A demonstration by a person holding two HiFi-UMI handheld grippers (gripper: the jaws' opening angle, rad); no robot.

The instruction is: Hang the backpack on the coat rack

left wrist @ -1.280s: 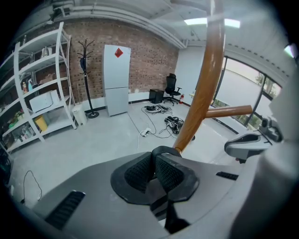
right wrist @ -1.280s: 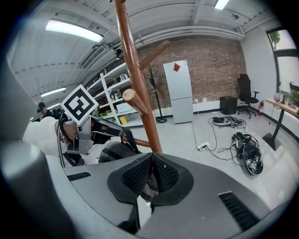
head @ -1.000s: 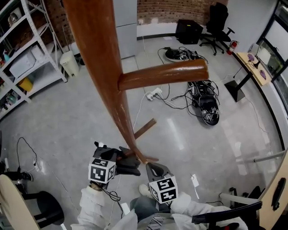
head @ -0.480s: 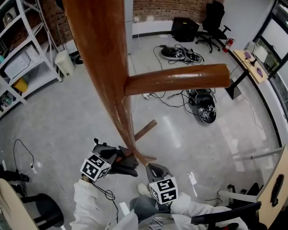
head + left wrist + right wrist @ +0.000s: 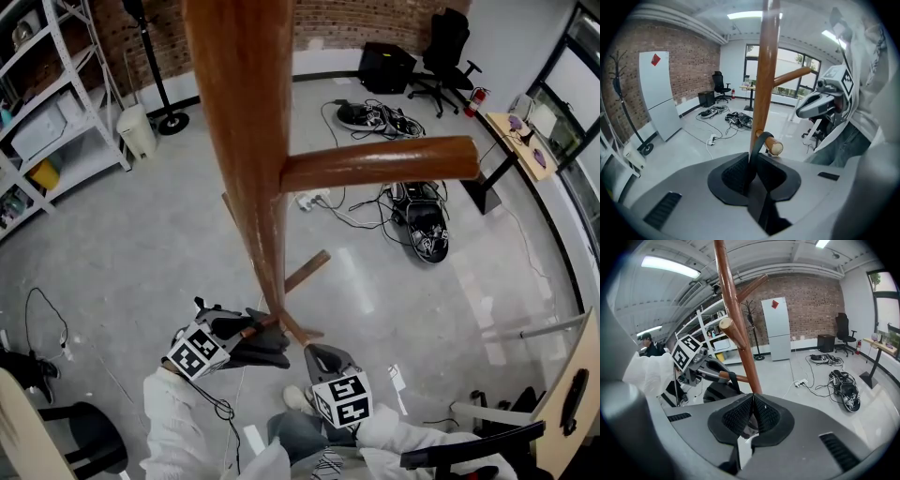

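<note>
L gripper low beside rack, jaws clenched on backpack strap, which loops over a short peg. Backpack sits right under those jaws. R gripper near pole, jaws pressed together.

The top of the coat rack is cut off by the far edge of the head view, and its foot is partly hidden behind the backpack and the left gripper. Much of the backpack is covered there by that gripper. In the left gripper view only a strap is shown, pinched between the jaws and looped over a peg; the bag is hidden under the gripper's body. In the right gripper view a pale patch below the closed jaws of the right gripper cannot be identified. The person's sleeves are cut off by the near edge of the head view.
</note>
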